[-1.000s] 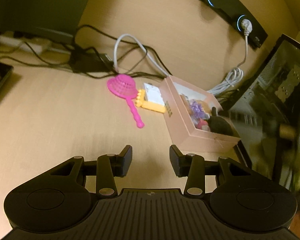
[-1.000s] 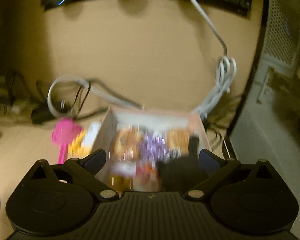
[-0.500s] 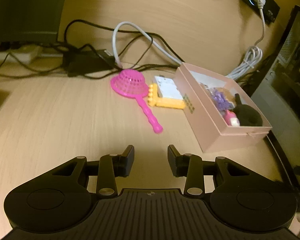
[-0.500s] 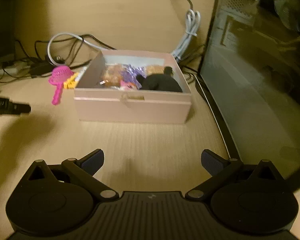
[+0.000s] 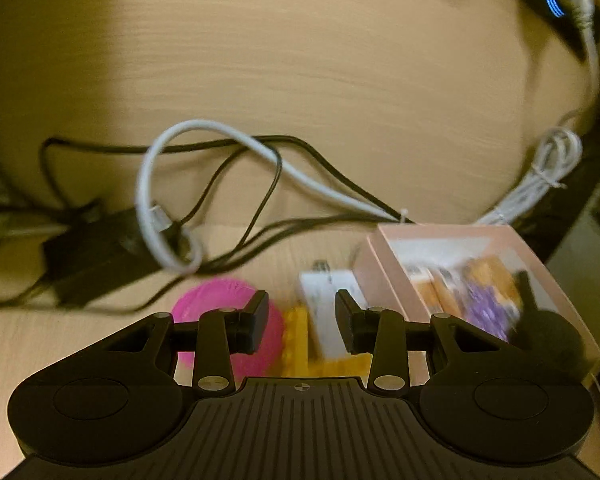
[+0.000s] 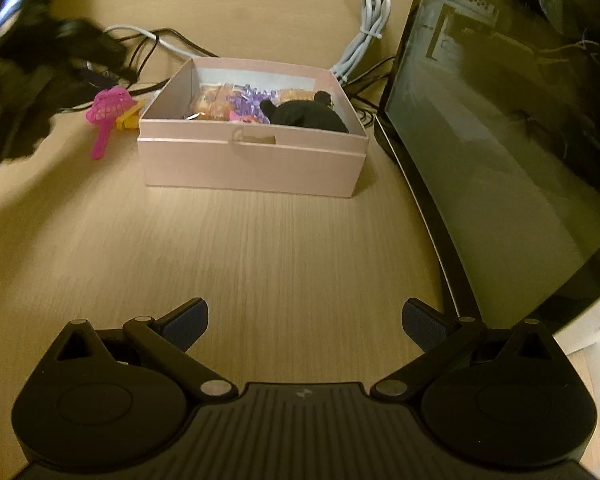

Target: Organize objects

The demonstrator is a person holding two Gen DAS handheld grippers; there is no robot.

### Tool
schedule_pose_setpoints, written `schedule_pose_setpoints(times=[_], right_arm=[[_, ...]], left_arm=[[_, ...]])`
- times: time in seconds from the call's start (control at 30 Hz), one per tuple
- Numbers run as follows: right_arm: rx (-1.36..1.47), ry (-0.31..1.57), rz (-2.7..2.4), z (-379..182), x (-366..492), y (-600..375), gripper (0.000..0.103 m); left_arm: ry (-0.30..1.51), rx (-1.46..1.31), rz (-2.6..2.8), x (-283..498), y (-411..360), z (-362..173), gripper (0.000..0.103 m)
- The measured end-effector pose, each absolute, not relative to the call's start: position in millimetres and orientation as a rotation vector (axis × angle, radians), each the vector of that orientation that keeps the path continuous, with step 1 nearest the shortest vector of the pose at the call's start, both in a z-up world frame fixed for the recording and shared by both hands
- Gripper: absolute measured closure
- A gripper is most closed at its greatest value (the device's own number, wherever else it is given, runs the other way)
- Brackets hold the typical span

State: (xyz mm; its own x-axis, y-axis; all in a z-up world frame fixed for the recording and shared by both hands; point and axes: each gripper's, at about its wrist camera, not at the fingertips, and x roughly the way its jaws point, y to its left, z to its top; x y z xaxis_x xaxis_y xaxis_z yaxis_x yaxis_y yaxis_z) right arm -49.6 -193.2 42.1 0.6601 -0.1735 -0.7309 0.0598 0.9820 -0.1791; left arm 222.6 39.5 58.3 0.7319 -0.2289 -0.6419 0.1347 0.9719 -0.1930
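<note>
The table (image 6: 300, 240) is carrying a pink box (image 6: 252, 160) at upper centre of the right wrist view, its blurred contents hard to make out. A dark glass panel (image 6: 500, 120) is filling the right side. The right tongs (image 6: 305, 322) are gaping, empty. The left tongs (image 5: 302, 316) are standing partly parted, gripping nothing, hiding part of a pink strainer (image 5: 228, 304) and a yellow block (image 5: 296, 340).

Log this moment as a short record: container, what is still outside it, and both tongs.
container: open pink box on the desk, already holding a black item, purple and orange pieces
still outside: pink strainer, yellow block, both left of the box
left tongs: open, empty, above the strainer and block
right tongs: wide open, empty, short of the box
</note>
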Motion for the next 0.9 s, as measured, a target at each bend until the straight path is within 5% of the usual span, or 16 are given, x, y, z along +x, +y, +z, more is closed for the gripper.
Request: schedule_pose_setpoints(times=[0.53,0.9], right_arm=[[-0.131,0.858,-0.175,41,-48,-200,0.0],[-0.118,0.825,-0.141,46,-43,-192,0.0]], left_arm=[[0.836,0.013,-0.145,297,9,32,0.062],[0.817,0.146,-0.287,230,-3,34,0.069]])
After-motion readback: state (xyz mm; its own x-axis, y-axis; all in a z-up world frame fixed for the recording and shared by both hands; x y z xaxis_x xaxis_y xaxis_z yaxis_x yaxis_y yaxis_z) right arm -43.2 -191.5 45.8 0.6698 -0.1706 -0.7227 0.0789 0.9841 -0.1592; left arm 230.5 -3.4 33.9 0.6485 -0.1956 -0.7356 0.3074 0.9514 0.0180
